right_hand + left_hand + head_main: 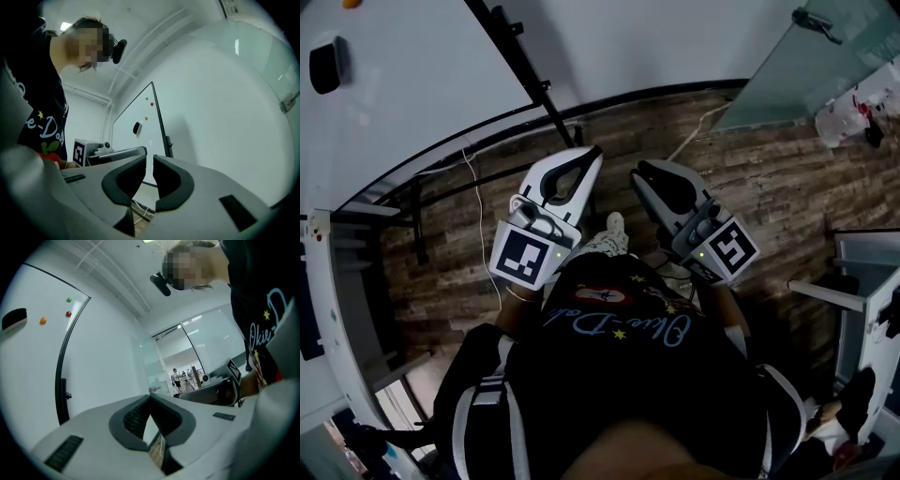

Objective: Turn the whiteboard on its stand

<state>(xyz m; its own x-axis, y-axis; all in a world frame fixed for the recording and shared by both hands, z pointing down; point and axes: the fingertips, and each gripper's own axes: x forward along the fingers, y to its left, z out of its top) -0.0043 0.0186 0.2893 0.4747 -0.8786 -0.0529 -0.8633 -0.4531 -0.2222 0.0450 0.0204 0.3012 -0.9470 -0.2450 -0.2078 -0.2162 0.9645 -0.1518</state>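
Wood-plank floor (750, 178) below a white wall, white black-framed whiteboard (412, 84) on its stand at upper left, black eraser (325, 66) stuck on it, white cable (473, 187) beneath, left gripper (592, 155) jaws together, empty, right gripper (639, 171) jaws slightly apart, empty, both clear of the board.

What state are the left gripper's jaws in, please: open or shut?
Shut and empty: the left gripper shows its tips meeting in its own view, nothing between them.

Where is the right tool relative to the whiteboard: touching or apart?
Apart. In the right gripper view the whiteboard stands well beyond the right tool, whose jaws hold nothing.
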